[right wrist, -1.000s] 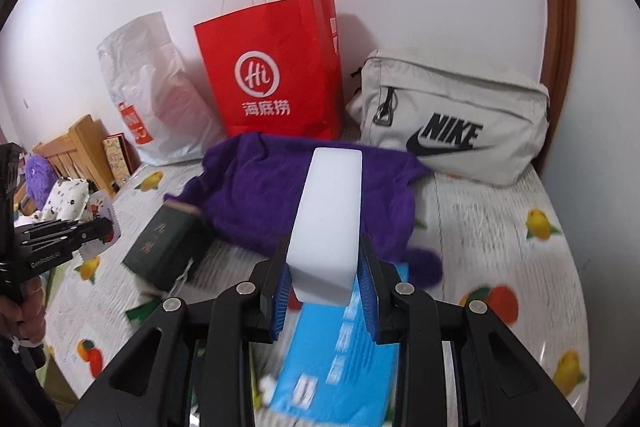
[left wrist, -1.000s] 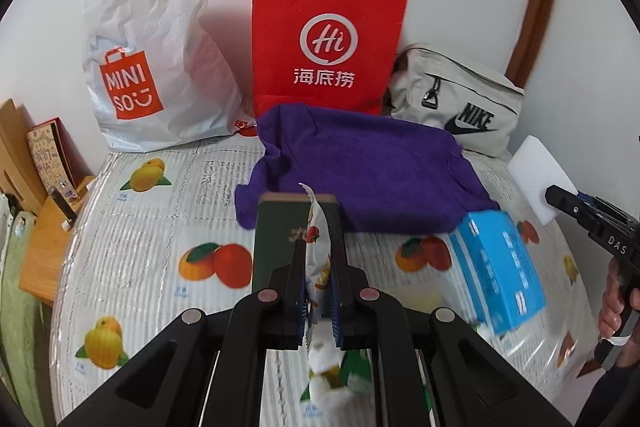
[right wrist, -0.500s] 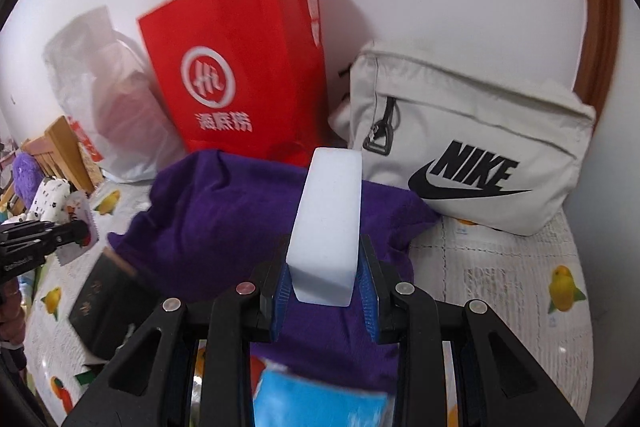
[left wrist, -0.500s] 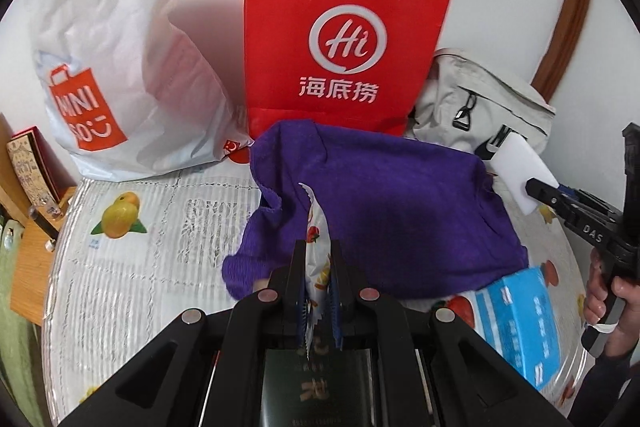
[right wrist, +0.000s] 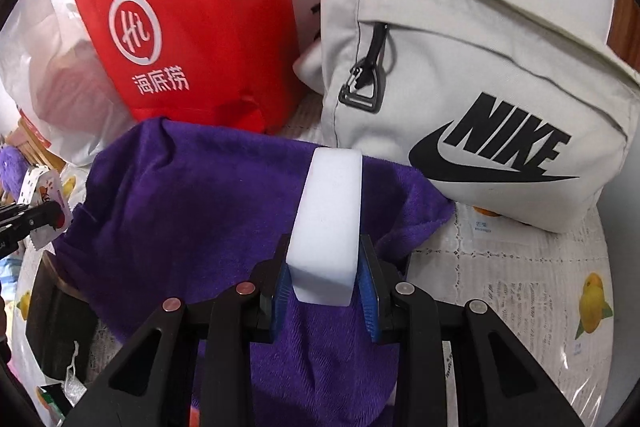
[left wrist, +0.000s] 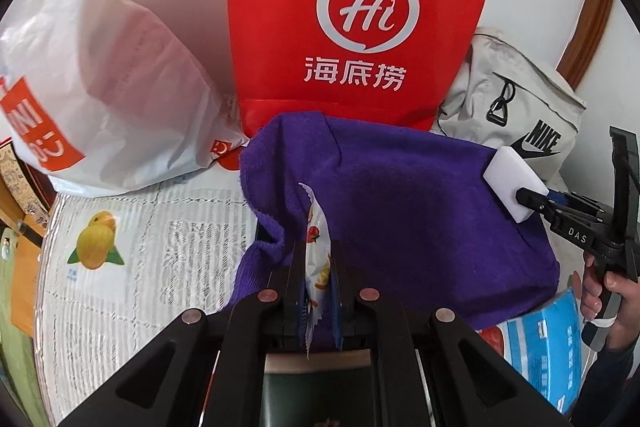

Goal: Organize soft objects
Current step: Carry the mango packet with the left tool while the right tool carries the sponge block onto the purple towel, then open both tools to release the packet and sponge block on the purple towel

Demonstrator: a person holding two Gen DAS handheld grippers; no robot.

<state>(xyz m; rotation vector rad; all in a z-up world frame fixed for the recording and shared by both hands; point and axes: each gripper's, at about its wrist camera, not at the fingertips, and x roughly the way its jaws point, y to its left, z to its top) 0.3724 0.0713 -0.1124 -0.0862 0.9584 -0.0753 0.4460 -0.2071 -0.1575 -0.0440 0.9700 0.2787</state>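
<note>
The left gripper (left wrist: 318, 291) is clamped on a thin printed snack packet (left wrist: 318, 255), held edge-up over the near edge of the purple towel (left wrist: 420, 219). The right gripper (right wrist: 326, 291) pinches a white sponge block (right wrist: 330, 215) above the same towel. Only the right view shows the full beige Nike bag (right wrist: 480, 99); the left view alone shows a blue pack (left wrist: 548, 351). The towel lies rumpled against the red paper bag (left wrist: 352, 11).

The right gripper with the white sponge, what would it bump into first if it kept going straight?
Probably the crumpled purple towel below the white foam sponge held by the right gripper; if it passes over that, the beige Nike bag behind. Depth is unclear.
</note>
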